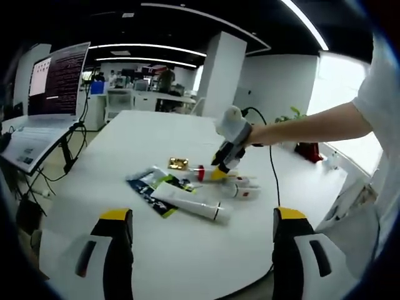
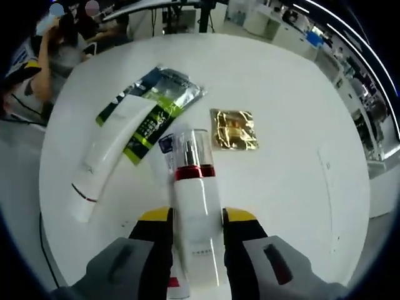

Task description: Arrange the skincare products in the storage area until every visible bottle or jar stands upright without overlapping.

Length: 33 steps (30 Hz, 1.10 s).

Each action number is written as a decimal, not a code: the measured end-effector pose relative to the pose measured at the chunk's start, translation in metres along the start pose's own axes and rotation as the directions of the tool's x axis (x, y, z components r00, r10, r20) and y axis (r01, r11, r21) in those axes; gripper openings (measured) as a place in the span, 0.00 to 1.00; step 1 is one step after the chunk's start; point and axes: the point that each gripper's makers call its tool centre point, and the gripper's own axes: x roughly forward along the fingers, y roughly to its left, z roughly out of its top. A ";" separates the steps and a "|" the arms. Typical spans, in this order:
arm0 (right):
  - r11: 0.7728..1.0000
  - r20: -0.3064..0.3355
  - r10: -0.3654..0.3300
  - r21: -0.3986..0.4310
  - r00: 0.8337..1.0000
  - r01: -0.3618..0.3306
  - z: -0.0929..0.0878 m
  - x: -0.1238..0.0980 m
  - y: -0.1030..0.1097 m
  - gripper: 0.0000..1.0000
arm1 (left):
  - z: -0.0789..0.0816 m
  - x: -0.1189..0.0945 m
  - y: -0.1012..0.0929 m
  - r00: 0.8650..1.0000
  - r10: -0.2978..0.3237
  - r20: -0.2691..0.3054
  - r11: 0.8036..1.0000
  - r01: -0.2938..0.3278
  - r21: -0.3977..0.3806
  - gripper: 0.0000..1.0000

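- Two claws in play: the right claw (image 2: 197,228) has its yellow-tipped jaws on either side of a white cylindrical pump bottle with red collar and clear cap (image 2: 195,206), apparently clamped on it; the left claw (image 1: 203,219) hangs above the near edge of the round white worktop (image 1: 150,131), jaws wide apart, holding nothing.
- One pump bottle: lying flat on the worktop, cap pointing away from the right claw, partly across a small dark-printed packet (image 2: 166,145).
- One long white squeeze tube with dark band near its end (image 2: 106,159): lying flat, overlapping a green-and-black foil sachet (image 2: 156,103).
- One gold foil packet (image 2: 234,129): flat, just beside the bottle's cap, apart from it.
- One further small white bottle with red marking (image 1: 240,190), lying flat near the right claw in the left gripper view.
- Risk, bottle: smooth round wall may slip or swivel between the jaws when tipped upright; base could land on the packet beneath and topple.
- Risk, neighbours: swinging the cap could knock the gold packet or tube.
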 end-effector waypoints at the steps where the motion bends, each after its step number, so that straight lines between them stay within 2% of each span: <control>1: 1.000 -0.004 0.003 0.000 1.000 -0.003 0.001 0.002 -0.003 0.30 | 0.000 0.000 0.000 1.000 0.000 -0.001 1.000 0.000 -0.001 0.85; 15: 0.996 -0.073 0.046 -0.074 0.996 -0.052 -0.001 0.011 -0.002 0.30 | -0.005 0.001 0.002 1.000 -0.002 -0.016 1.000 0.002 -0.006 0.84; 19: 0.996 -0.085 0.058 -0.065 0.995 -0.064 -0.003 0.010 -0.001 0.30 | -0.006 0.001 0.003 1.000 -0.001 -0.018 1.000 0.001 -0.010 0.84; 24: 0.995 -0.075 0.053 -0.078 0.996 -0.059 -0.003 0.008 0.003 0.29 | -0.007 0.001 0.004 1.000 0.000 -0.019 1.000 0.000 -0.011 0.83; 28: 0.998 -0.061 0.037 -0.052 0.997 -0.040 -0.003 0.008 -0.002 0.29 | -0.006 0.001 0.004 1.000 0.002 -0.021 1.000 -0.002 -0.007 0.83; 33: 0.998 -0.019 -0.014 -0.061 1.000 0.013 0.000 0.007 -0.005 0.28 | -0.005 0.001 0.004 1.000 0.004 -0.014 1.000 -0.005 -0.016 0.83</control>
